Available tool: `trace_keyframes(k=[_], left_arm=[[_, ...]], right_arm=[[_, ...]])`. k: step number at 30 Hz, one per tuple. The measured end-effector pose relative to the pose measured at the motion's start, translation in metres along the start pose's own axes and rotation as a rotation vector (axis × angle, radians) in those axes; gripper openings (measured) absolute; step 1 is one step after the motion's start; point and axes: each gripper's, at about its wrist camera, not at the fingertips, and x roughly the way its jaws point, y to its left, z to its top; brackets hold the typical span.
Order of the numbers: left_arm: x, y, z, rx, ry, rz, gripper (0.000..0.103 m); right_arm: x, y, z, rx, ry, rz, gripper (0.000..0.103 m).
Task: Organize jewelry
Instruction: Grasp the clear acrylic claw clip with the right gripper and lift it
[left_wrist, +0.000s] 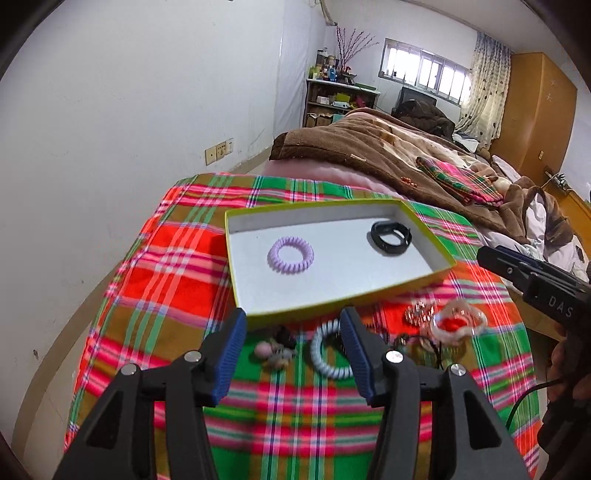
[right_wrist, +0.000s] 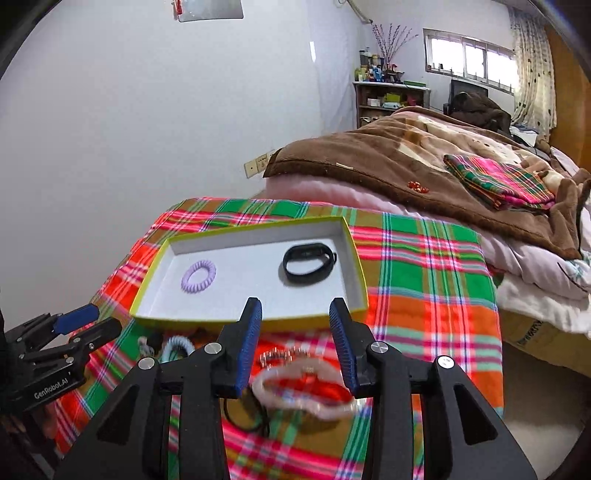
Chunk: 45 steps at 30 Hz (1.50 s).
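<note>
A shallow yellow-edged tray (left_wrist: 236, 258) (right_wrist: 360, 273) lies on a plaid cloth. It holds a purple spiral hair tie (left_wrist: 290, 254) (right_wrist: 198, 276) and a black wristband (left_wrist: 390, 238) (right_wrist: 308, 263). In front of the tray lie a pale blue spiral hair tie (left_wrist: 325, 350) (right_wrist: 177, 345), a small beaded charm (left_wrist: 275, 352), a clear pinkish bracelet (left_wrist: 460, 321) (right_wrist: 303, 391), a sparkly piece (left_wrist: 417, 314) (right_wrist: 277, 357) and a black cord (right_wrist: 245, 413). My left gripper (left_wrist: 293, 354) is open over the blue tie and charm. My right gripper (right_wrist: 295, 347) is open over the clear bracelet.
The plaid cloth (left_wrist: 177, 280) covers a small table beside a white wall. Behind it is a bed with a brown blanket (left_wrist: 351, 147) and a folded plaid cloth (right_wrist: 502, 181). Shelves, a window and a wooden wardrobe stand at the far end.
</note>
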Motion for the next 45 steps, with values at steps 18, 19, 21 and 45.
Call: trace_keyframes(k=[18,19,21,45], left_arm=[[0.001,0.025,-0.043,-0.098,0.071,-0.104,0.059],[0.002,0.026,-0.045,-0.1,0.075,-0.106,0.059],[0.004,0.027,-0.046,-0.104,0.086,-0.101,0.059],[0.026,0.034,-0.051,-0.161,0.151,-0.098,0.059]], right_arm=[[0.025,-0.044,-0.038,0.067,0.072,0.077,0.049],[0.03,-0.048,-0.038,0.067,0.08,0.117,0.049],[0.037,-0.054,-0.038,0.083,0.108,0.14,0.049],[0.036,-0.026,-0.056,-0.094,0.252,0.233,0.049]])
